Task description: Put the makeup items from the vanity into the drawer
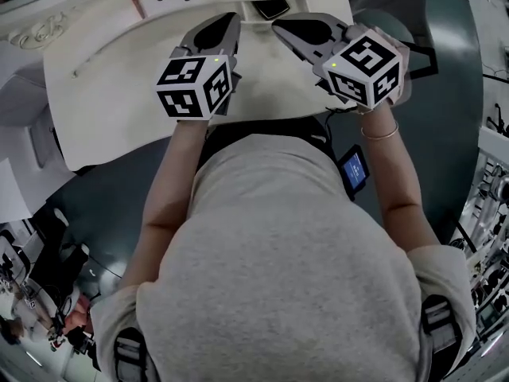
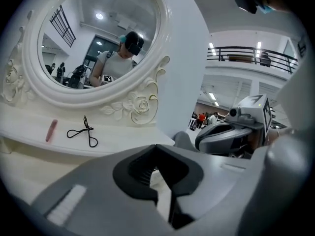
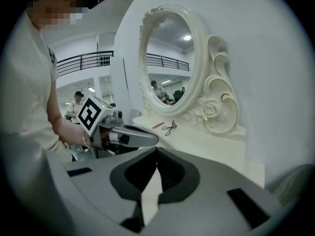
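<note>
Grey shirt point(image 1: 294, 253) fills the lower head view; beyond it both grippers are held over the white vanity top point(image 1: 103, 78). Left gripper point(image 1: 231, 17) and right gripper point(image 1: 278, 25) are each clenched on nothing, tips touching. Only the gripper views show the oval mirror point(image 2: 93, 38) — on the shelf below it the eyelash curler point(image 2: 82, 132) and pink stick point(image 2: 50, 130) lie side by side, well apart from both grippers. Only the head view shows a dark flat item point(image 1: 272, 9) just beyond the jaw tips.
</note>
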Demonstrator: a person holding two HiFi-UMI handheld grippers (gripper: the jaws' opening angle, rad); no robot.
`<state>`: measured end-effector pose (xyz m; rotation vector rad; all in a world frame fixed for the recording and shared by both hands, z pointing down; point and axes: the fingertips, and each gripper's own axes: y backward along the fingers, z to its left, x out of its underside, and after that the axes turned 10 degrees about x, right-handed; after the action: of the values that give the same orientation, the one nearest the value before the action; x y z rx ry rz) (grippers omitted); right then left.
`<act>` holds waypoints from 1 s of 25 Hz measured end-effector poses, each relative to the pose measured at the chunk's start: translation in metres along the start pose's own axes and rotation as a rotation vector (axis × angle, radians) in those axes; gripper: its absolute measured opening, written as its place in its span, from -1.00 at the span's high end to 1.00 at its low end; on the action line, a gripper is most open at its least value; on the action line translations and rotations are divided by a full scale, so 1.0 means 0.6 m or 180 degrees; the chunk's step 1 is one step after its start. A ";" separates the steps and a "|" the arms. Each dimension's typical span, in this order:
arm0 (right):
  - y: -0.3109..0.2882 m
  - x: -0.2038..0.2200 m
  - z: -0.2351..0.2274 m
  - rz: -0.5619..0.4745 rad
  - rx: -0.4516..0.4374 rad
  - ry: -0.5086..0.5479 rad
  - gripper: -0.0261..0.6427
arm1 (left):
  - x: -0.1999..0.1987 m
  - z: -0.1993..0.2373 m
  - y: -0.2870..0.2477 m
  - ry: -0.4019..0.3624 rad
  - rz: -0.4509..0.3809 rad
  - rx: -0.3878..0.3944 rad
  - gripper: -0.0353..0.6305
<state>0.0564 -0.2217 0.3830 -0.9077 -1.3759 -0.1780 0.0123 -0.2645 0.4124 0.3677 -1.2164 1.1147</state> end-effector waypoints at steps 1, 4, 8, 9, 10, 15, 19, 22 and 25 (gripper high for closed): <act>-0.001 -0.008 0.005 -0.0033 0.0020 0.0001 0.90 | -0.002 0.000 0.006 0.0002 -0.0024 0.0031 0.86; -0.004 -0.026 0.017 -0.0117 0.0085 0.0006 0.90 | -0.004 -0.001 0.026 0.0002 -0.0113 0.0157 0.86; -0.005 -0.038 0.030 -0.0164 0.0192 0.0073 0.90 | -0.010 -0.010 0.054 -0.0031 -0.0270 0.0335 0.86; -0.005 -0.042 0.032 -0.0190 0.0226 0.0067 0.90 | -0.012 -0.011 0.060 -0.0038 -0.0295 0.0353 0.87; -0.006 -0.047 0.034 -0.0218 0.0266 0.0056 0.90 | -0.013 -0.012 0.065 -0.0047 -0.0311 0.0362 0.87; -0.015 -0.071 0.047 -0.0402 0.0468 -0.0048 0.90 | -0.013 -0.017 0.082 -0.0053 -0.0326 0.0407 0.87; -0.021 -0.087 0.057 -0.0568 0.0583 -0.0173 0.90 | -0.018 -0.022 0.091 -0.0060 -0.0372 0.0448 0.87; -0.026 -0.084 0.064 -0.0626 0.0662 -0.0204 0.90 | -0.016 -0.025 0.097 -0.0031 -0.0407 0.0450 0.87; -0.034 -0.070 0.068 -0.0612 0.0731 -0.0245 0.90 | -0.006 -0.026 0.098 0.0067 -0.0386 0.0461 0.87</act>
<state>0.0031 -0.2253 0.3515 -0.5964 -1.5209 -0.1288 -0.0276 -0.2279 0.3850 0.5320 -1.0834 1.1017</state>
